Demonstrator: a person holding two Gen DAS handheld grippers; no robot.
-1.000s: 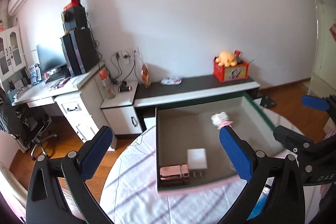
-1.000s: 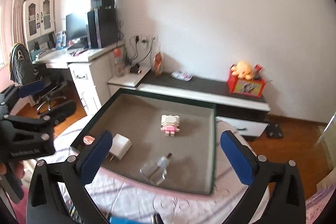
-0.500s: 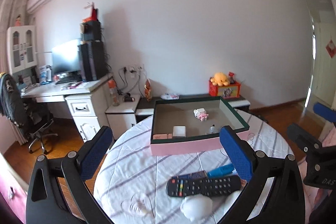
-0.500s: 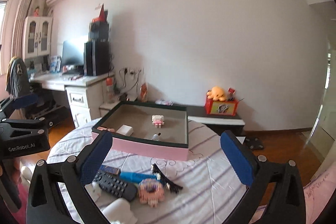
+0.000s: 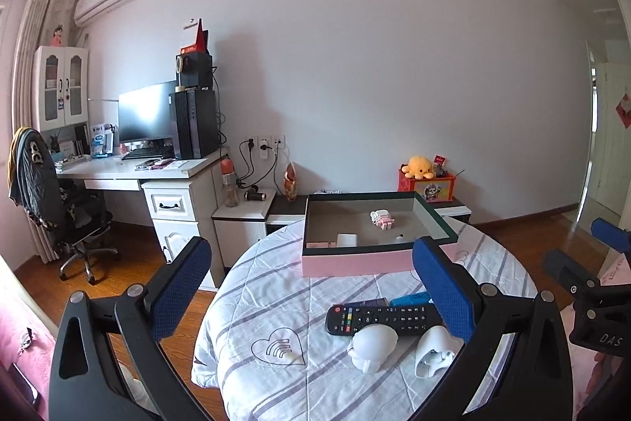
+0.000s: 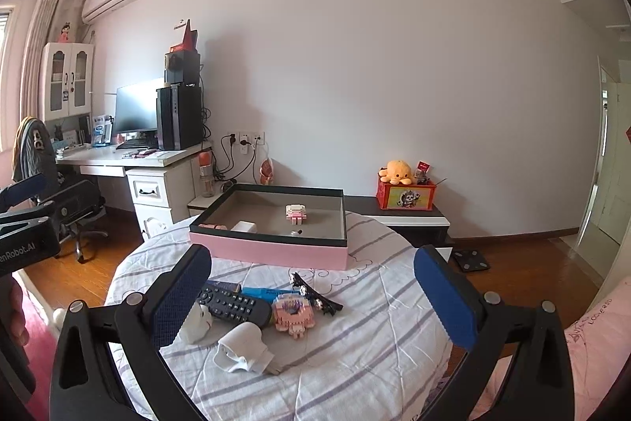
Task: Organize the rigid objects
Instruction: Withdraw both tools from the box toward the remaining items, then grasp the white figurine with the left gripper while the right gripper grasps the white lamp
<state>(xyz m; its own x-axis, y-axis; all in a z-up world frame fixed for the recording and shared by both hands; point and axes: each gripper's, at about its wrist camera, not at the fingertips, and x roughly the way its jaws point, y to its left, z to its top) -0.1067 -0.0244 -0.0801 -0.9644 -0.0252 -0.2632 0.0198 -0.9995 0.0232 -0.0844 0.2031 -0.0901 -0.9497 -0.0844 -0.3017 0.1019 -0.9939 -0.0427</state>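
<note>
A pink box with a dark rim stands at the far side of the round table; it also shows in the right wrist view. Inside lie a pink block toy, a white charger and a small glass bottle. In front lie a black remote, a blue item, a pink block figure, a black hair clip and white plugs. My left gripper and right gripper are open and empty, above the near side.
A desk with monitor and office chair stands left. A low cabinet with a red toy box runs along the wall. Wood floor surrounds the table. A pink bed edge lies right.
Both grippers have pulled back and up from over the box; the whole table and loose items have come into view. Both stay open and empty.
</note>
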